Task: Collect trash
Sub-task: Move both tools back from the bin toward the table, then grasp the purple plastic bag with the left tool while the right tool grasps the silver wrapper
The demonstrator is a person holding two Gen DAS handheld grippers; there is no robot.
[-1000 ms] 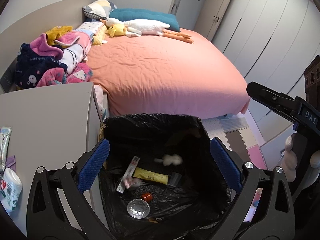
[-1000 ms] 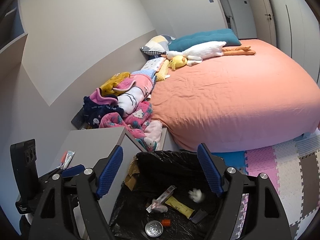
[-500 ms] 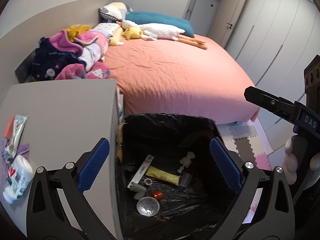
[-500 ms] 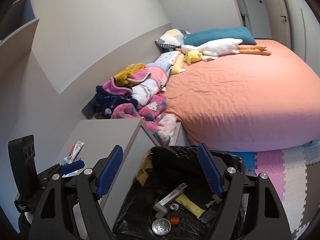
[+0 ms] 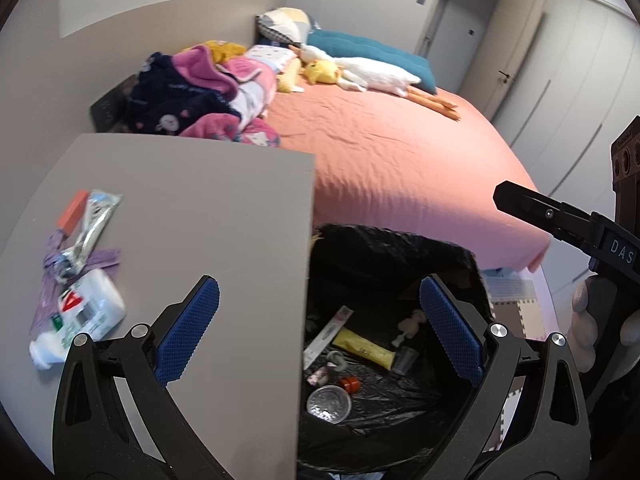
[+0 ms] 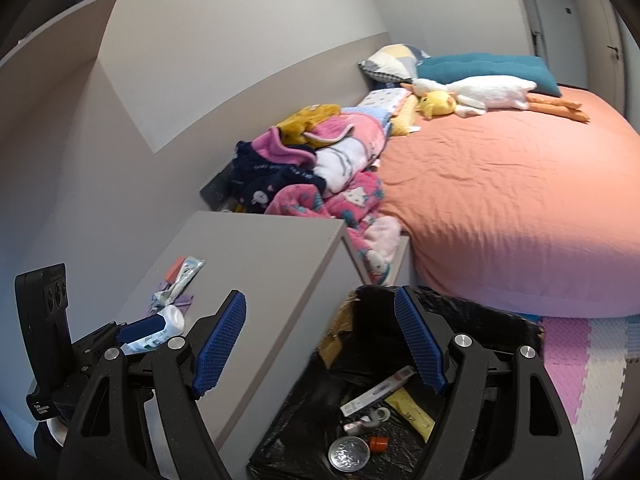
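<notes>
Black plastic liner fills the trash bin (image 5: 400,248), which stands on the floor, its near side tight against the grey cabinet (image 5: 192,208) and its far side close to the bed (image 5: 400,152). Bin contents, seen from the left wrist view: yellow tube (image 5: 364,351), flat white carton (image 5: 328,335), round foil lid (image 5: 329,404), small orange cap (image 5: 350,384), crumpled white tissue (image 5: 412,323). Same items show in the right wrist view; bin (image 6: 480,320).

Left gripper (image 5: 320,332): jaws spread wide, nothing between the blue pads (image 5: 188,336). It hovers over the line where cabinet edge meets bin; left pad over the cabinet top, right pad over the bin.

Right gripper (image 6: 320,344): jaws also wide apart and empty, hanging above the bin's near-left corner and the cabinet side. In the left wrist view only one black finger of it shows at far right (image 5: 560,220).

Trash left on the cabinet top, far left end, well apart from the bin: white bottle (image 5: 80,320) lying on its side, silver wrapper (image 5: 90,232), orange block (image 5: 73,210) touching the wrapper's far end, purple wrapper (image 5: 52,284) under the lot. All bunched together, touching or overlapping.

Bed: salmon cover, goose plush (image 5: 372,72) and yellow chick plush (image 5: 322,72) by a teal pillow (image 5: 372,52). Heap of pink and navy clothes (image 5: 200,92) between cabinet and bed. Foam mat (image 6: 580,360) on floor right of bin.
</notes>
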